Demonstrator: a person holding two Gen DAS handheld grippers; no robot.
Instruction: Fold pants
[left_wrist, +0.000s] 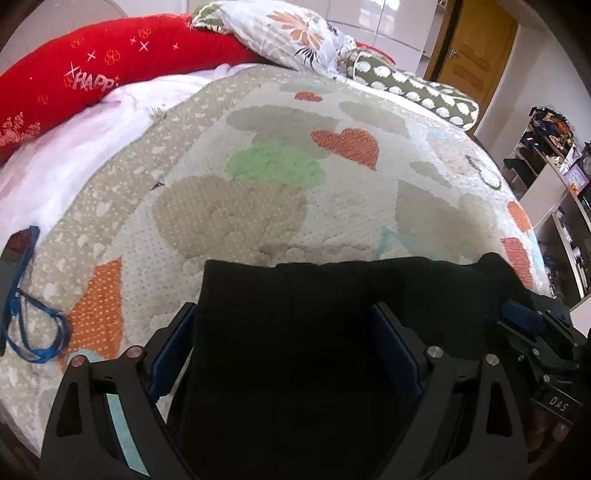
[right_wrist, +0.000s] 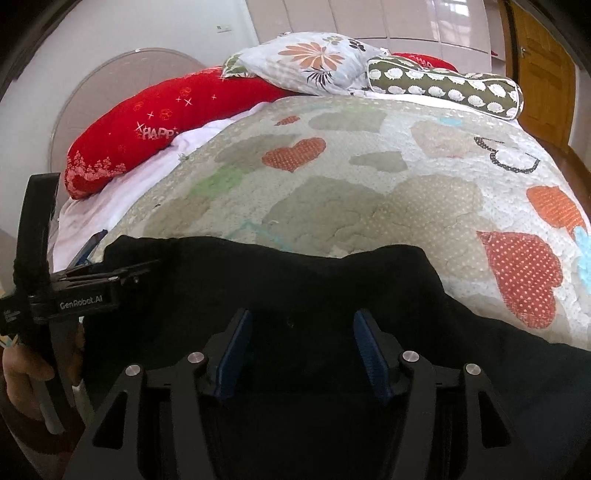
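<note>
The black pants (left_wrist: 295, 314) lie folded on the patterned bedspread (left_wrist: 258, 166) at the near edge of the bed; they also show in the right wrist view (right_wrist: 295, 280). My left gripper (left_wrist: 286, 314) is open, its fingers apart over the pants' left part. My right gripper (right_wrist: 301, 321) is open over the pants' right part. The right gripper shows at the right edge of the left wrist view (left_wrist: 535, 325), and the left gripper at the left of the right wrist view (right_wrist: 99, 280). Neither gripper holds cloth.
A red pillow (right_wrist: 155, 125), a floral pillow (right_wrist: 314, 62) and a spotted bolster (right_wrist: 450, 88) lie at the head of the bed. A blue cord (left_wrist: 33, 325) lies at the left. Shelves (left_wrist: 554, 184) stand right of the bed, a wooden door (left_wrist: 476, 51) beyond.
</note>
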